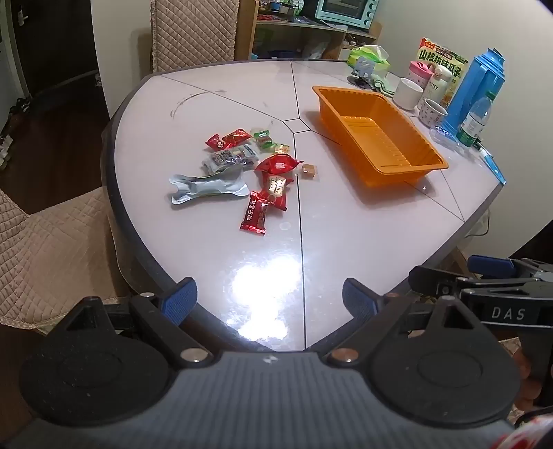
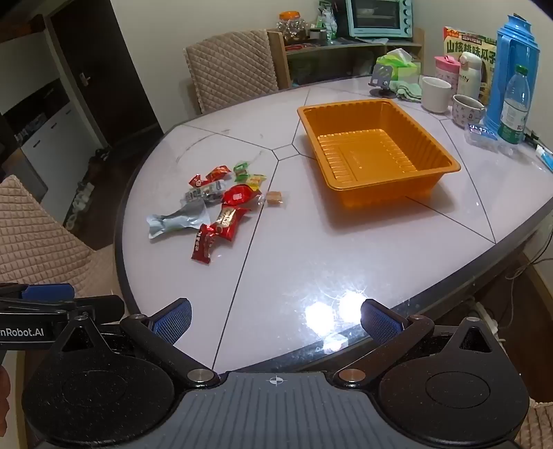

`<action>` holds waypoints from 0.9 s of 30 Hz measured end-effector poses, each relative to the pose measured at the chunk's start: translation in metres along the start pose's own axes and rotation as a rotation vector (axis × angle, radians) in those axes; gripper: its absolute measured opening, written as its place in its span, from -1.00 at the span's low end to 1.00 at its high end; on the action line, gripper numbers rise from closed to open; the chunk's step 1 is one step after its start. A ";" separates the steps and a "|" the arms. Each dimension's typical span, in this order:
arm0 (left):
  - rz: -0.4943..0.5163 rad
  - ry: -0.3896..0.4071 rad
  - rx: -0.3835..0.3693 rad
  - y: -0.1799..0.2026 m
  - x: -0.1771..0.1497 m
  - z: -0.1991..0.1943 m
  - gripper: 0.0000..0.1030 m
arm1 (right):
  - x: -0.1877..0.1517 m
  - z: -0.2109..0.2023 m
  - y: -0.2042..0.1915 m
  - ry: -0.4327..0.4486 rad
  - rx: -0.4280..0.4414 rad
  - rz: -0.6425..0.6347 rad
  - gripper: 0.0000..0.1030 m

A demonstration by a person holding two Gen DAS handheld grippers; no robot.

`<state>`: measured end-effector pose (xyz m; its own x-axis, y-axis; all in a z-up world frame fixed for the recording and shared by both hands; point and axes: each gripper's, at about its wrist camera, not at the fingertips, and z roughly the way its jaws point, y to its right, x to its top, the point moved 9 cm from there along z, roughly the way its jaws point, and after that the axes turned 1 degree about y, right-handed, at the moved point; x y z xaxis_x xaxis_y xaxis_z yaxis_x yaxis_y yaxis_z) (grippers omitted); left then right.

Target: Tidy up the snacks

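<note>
A heap of wrapped snacks (image 1: 255, 165) (image 2: 221, 207) lies on the pale table (image 1: 345, 224) (image 2: 311, 248): several red packets, a silvery pouch (image 1: 207, 184) (image 2: 178, 219), green and yellow sweets, and a small brown cube (image 1: 308, 170) (image 2: 273, 198) off to one side. An orange plastic tray (image 1: 376, 134) (image 2: 373, 152) stands empty to the right of the heap. My left gripper (image 1: 269, 297) hovers open above the table's near edge, well short of the snacks. My right gripper (image 2: 276, 319) is open too, with nothing between its fingers. Each gripper shows at the other view's edge.
At the table's far right stand a blue thermos (image 2: 515, 72), a water bottle (image 2: 515, 107), two cups (image 2: 435, 93), a snack box (image 2: 470, 48), a tissue pack (image 2: 401, 64) and a phone stand (image 2: 382, 81). Quilted chairs (image 2: 231, 69) (image 1: 52, 248) flank the table. A shelf holds a toaster oven (image 2: 380, 17).
</note>
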<state>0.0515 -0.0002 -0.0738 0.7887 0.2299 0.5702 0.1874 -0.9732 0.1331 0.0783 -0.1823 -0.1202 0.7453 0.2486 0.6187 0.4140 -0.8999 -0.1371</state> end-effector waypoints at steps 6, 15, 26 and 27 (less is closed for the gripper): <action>-0.001 0.003 -0.008 0.001 0.000 0.000 0.75 | 0.000 0.001 -0.001 0.001 0.001 -0.004 1.00; -0.002 -0.001 -0.007 0.001 0.000 0.000 0.75 | 0.000 0.002 0.000 0.000 0.001 -0.002 1.00; -0.004 -0.002 -0.007 0.000 0.000 0.000 0.75 | 0.002 0.001 -0.004 -0.005 -0.005 -0.004 1.00; -0.004 -0.002 -0.007 0.001 0.000 0.000 0.75 | 0.002 0.001 -0.004 -0.005 -0.005 -0.004 1.00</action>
<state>0.0514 -0.0007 -0.0737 0.7895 0.2333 0.5677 0.1858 -0.9724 0.1412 0.0786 -0.1782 -0.1192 0.7465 0.2538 0.6151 0.4139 -0.9009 -0.1306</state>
